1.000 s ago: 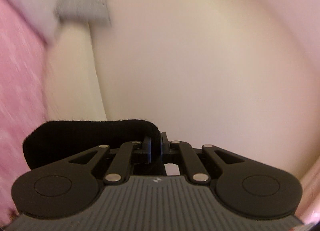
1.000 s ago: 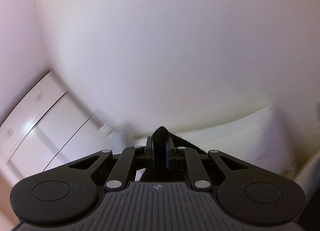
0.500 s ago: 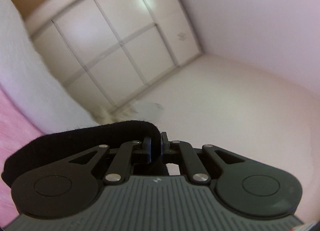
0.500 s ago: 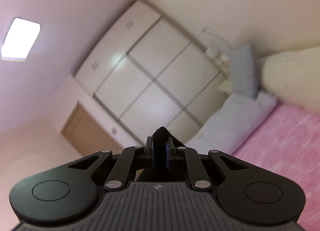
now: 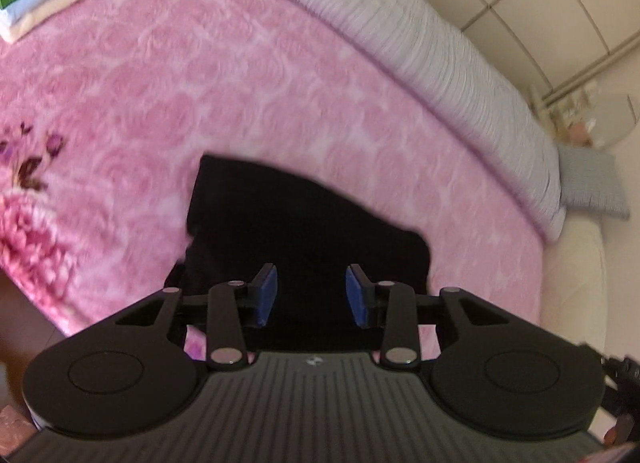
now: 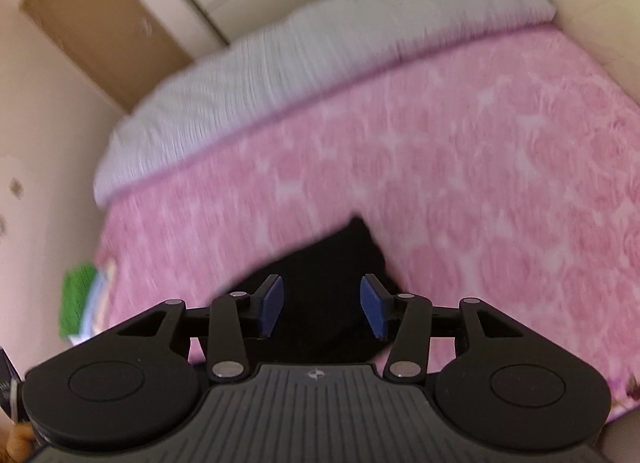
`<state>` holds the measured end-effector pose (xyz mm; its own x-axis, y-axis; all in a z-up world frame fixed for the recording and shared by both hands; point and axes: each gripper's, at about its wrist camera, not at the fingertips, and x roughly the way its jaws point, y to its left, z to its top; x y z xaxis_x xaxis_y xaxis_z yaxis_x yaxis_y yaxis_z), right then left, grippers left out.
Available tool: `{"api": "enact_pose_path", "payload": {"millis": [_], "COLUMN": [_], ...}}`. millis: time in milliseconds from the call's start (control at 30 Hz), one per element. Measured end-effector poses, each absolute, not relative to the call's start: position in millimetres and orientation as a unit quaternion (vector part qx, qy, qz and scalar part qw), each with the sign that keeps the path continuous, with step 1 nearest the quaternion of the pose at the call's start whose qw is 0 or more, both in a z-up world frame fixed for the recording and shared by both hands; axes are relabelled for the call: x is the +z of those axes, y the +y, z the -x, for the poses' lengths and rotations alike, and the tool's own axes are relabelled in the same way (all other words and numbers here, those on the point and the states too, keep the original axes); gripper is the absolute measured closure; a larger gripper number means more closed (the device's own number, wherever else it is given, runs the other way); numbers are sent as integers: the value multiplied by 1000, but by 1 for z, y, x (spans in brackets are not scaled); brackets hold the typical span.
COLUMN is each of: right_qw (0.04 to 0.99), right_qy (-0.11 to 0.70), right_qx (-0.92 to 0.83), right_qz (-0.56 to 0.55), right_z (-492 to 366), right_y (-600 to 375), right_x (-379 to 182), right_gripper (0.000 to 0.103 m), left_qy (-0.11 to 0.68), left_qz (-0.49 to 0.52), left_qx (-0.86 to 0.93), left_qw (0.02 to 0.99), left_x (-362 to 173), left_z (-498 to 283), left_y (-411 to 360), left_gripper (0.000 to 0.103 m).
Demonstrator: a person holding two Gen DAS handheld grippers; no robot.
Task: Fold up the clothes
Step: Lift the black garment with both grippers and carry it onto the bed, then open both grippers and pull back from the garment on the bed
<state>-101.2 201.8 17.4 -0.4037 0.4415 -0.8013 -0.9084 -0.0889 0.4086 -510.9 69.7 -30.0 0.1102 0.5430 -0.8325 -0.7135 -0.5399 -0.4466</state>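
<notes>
Both grippers, left [image 5: 308, 295] and right [image 6: 322, 307], released above black garment [image 5: 304, 231] on bed [image 5: 248, 75]; fold stage unclear.

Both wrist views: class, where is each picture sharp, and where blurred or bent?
Left wrist view: claw sharp, pink blanket slightly smeared, wardrobe lines bowed by the fisheye. Right wrist view: claw sharp, bed heavily motion-blurred, black garment edge soft.
</notes>
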Motion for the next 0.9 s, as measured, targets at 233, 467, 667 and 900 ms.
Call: {"api": "enact_pose_path", "payload": {"millis": [233, 467, 667, 900], "right_qw": [461, 450, 452, 444], "right_qy": [437, 411, 392, 388], "right_qx": [709, 718, 715, 715], "right_qz": [307, 337, 362, 376], "right_z": [121, 127, 115, 95], "right_y": [178, 135, 98, 49], "right_x": [6, 2, -13, -24], "right_gripper": [38, 32, 29, 26], "left_qy": [119, 178, 214, 240], "left_qz": [531, 469, 450, 439], "left_qx": [673, 694, 702, 710], "left_qw": [501, 516, 509, 495], "left_x": [-30, -14, -14, -18], "left_z": [469, 418, 375, 337], "left_y": [34, 9, -22, -63], "left_gripper": [59, 44, 40, 38]}}
